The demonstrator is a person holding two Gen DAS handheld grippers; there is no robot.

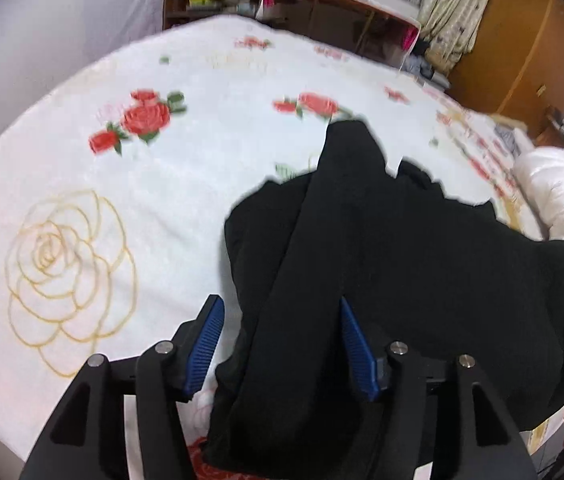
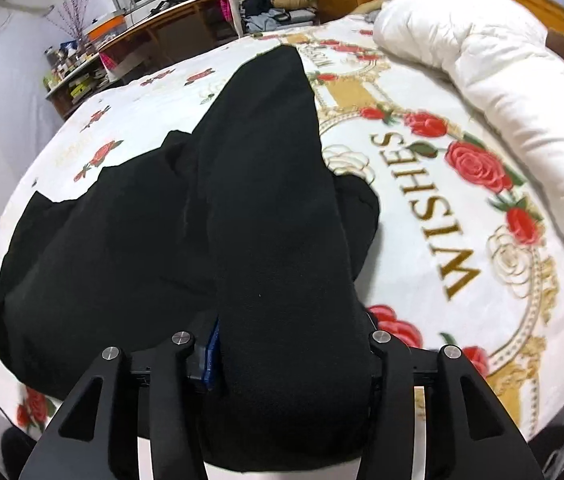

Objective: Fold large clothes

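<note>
A large black garment (image 1: 422, 272) lies bunched on the rose-patterned bed blanket (image 1: 102, 208). In the left wrist view one long black sleeve or leg (image 1: 322, 240) runs up between my left gripper's (image 1: 280, 308) blue pads (image 1: 208, 340), which stand wide apart and open. In the right wrist view the garment (image 2: 114, 240) spreads to the left, and a thick black sleeve or leg (image 2: 282, 220) lies between the fingers of my right gripper (image 2: 292, 344). Cloth hides the fingertips; the jaws stand apart with the fabric filling the gap.
A white pillow or duvet roll (image 2: 502, 92) lies at the bed's far right. The blanket (image 2: 462, 240) reads "WISHES". Wooden shelves (image 1: 322, 12) and a desk stand beyond the bed, with curtains (image 1: 454, 12) and a wooden wardrobe (image 1: 522, 40).
</note>
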